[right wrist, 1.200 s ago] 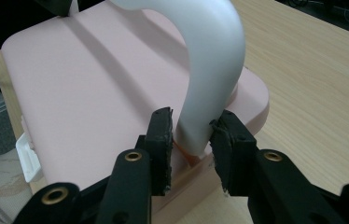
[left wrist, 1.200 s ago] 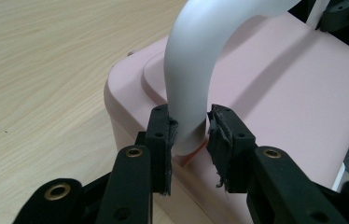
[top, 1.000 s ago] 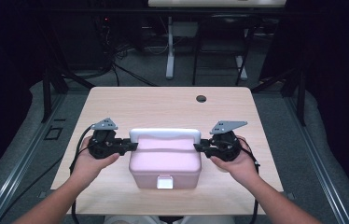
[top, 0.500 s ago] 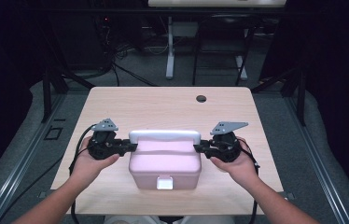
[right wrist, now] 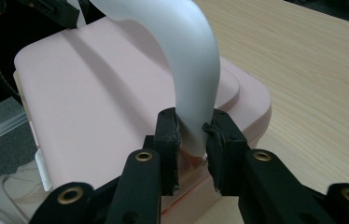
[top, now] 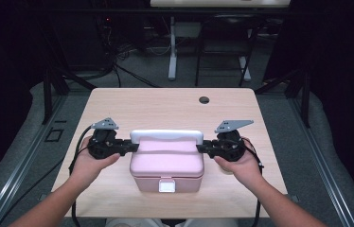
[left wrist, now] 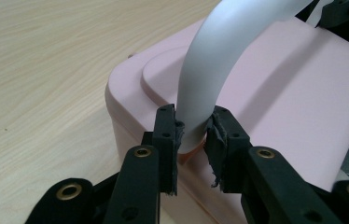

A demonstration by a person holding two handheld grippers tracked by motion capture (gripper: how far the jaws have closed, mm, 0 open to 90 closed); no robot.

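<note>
1. The left gripper (left wrist: 192, 140) has its two black jaws pinched on the left foot of the white handle (left wrist: 219, 60), right where the handle meets the lid; the pads press the plastic from both sides.
2. The right gripper (right wrist: 192, 135) does the same at the other foot of the handle, jaws closed on the white plastic just above the pink lid.
3. From above, the left gripper (top: 118, 147) and the right gripper (top: 215, 147) face each other across the pink box (top: 166, 165), each held in one hand, and the handle (top: 165, 136) spans between them, raised along the far edge of the lid.
4. The box sits on the wooden table (top: 165, 106), near the person's edge and about midway across. Its white latch (top: 166, 186) faces the person and looks shut, as far as I can tell.
5. As I judge it, the grasp is done: both ends of the handle are secured. What remains is the real work, lifting or moving the box, or swinging the handle over. The box rests flat on the table, so nothing has been carried yet.
</note>
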